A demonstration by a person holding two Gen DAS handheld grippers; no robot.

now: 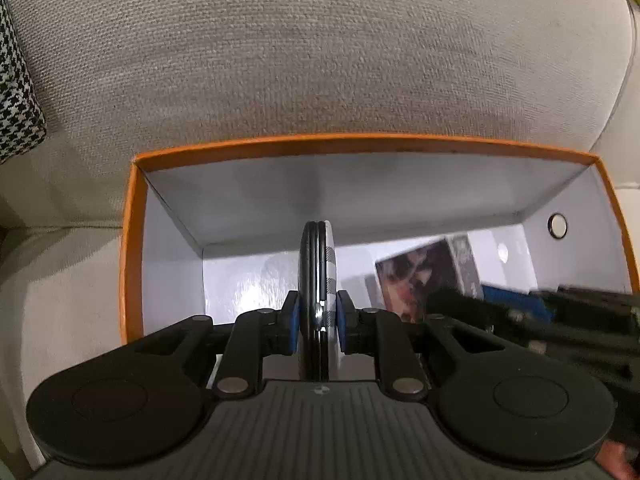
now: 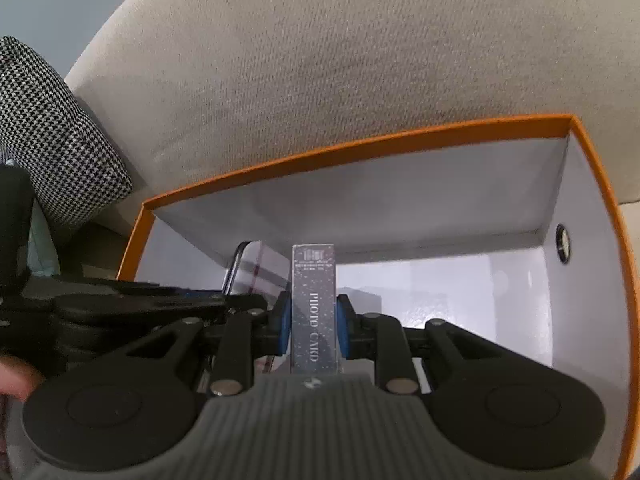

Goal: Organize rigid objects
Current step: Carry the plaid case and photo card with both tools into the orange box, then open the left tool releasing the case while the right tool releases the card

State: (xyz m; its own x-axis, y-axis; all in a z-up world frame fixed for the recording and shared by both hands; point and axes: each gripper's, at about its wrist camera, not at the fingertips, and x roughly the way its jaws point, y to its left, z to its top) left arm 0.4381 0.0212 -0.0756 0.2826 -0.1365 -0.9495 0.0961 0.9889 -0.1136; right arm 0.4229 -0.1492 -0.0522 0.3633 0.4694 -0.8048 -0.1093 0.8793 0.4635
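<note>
An orange box (image 1: 360, 142) with a white inside stands open on a beige sofa. My left gripper (image 1: 318, 308) is shut on a flat plaid case with a black rim (image 1: 318, 256), held edge-on over the box's left half. My right gripper (image 2: 313, 312) is shut on a dark glittery box (image 2: 313, 280) marked PHOTO CARD, held upright inside the orange box (image 2: 360, 148). In the left wrist view that photo card box (image 1: 416, 276) shows its picture face to the right. In the right wrist view the plaid case (image 2: 264, 268) sits just left of it. The box floor is white.
The sofa's beige back cushion (image 1: 320, 60) rises right behind the box. A houndstooth cushion (image 2: 52, 132) lies to the left. The box's right wall has a round metal-ringed hole (image 1: 557, 225). A person's hand (image 2: 12, 380) shows at the left edge.
</note>
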